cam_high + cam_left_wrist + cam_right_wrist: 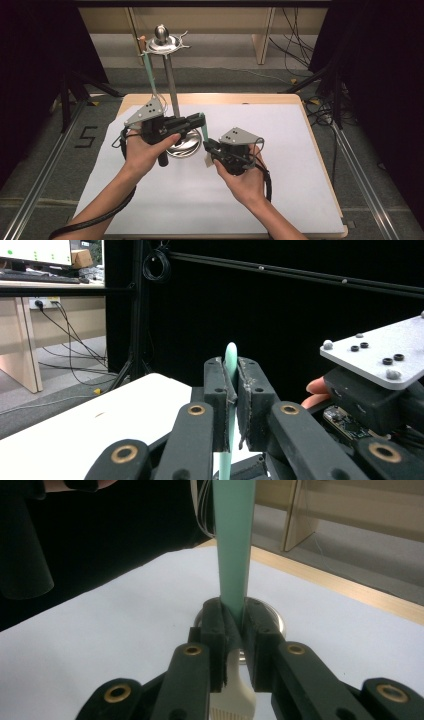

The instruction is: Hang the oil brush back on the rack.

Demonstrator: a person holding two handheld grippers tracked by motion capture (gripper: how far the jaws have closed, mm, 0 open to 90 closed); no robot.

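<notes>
A green toothbrush (204,131) with a white head (233,696) stands nearly upright over the white sheet, just right of a metal stand (171,85). My left gripper (198,120) is shut on its rounded handle tip (230,354). My right gripper (208,146) is shut on it lower down, just above the head, as the right gripper view (232,625) shows close up. In the left gripper view my own jaws (230,395) clamp the green handle, and the right gripper's grey plate (377,355) lies at the right.
A second green toothbrush (149,72) hangs from the stand's top disc (162,44). The stand's round base (181,148) sits under the left gripper. The white sheet (280,165) covers the wooden table (320,165). Dark curtains and a desk stand beyond.
</notes>
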